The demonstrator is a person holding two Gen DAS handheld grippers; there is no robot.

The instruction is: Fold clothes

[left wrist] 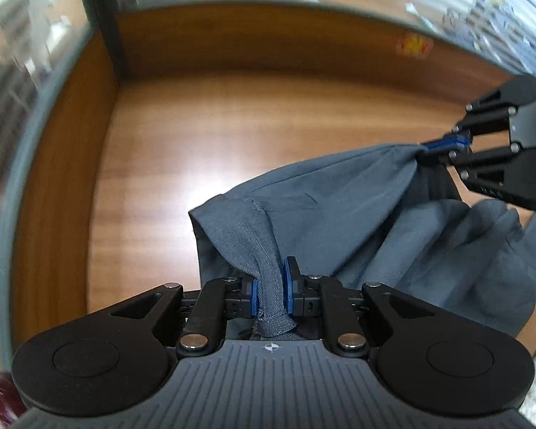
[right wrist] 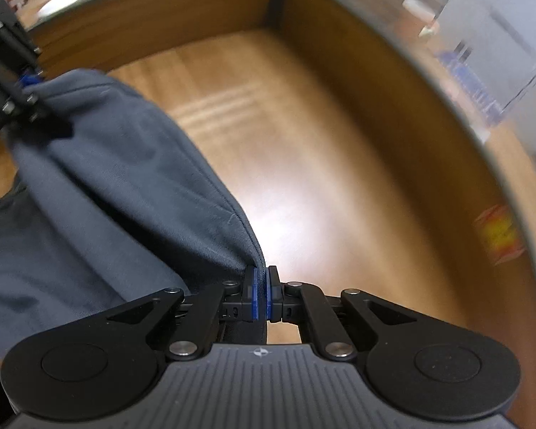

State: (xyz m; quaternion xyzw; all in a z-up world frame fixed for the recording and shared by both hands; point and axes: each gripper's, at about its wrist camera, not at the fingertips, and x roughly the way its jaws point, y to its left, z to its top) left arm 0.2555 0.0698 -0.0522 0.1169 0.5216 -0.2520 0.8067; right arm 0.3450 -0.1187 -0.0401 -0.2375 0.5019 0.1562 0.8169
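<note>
My left tool (left wrist: 271,295) pinches a bunched hem of the grey garment (left wrist: 339,207); right tool (right wrist: 262,295) clamps its edge (thin fold). Cloth hangs stretched btwn them, L-to-R, over the counter (left wrist: 232,136) beyond.

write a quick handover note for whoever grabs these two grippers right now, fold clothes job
Left gripper: shut on a bunched edge of the grey garment.
Right gripper: shut on another edge of the same garment, cloth pinched thin between the pads.
Garment: stretched between the two grippers, lifted above the wooden table, with its lower part sagging in loose folds.
Done: both edges gripped and raised.
Left: no neat fold shows yet; probably lay it flat, fold, then release.
</note>
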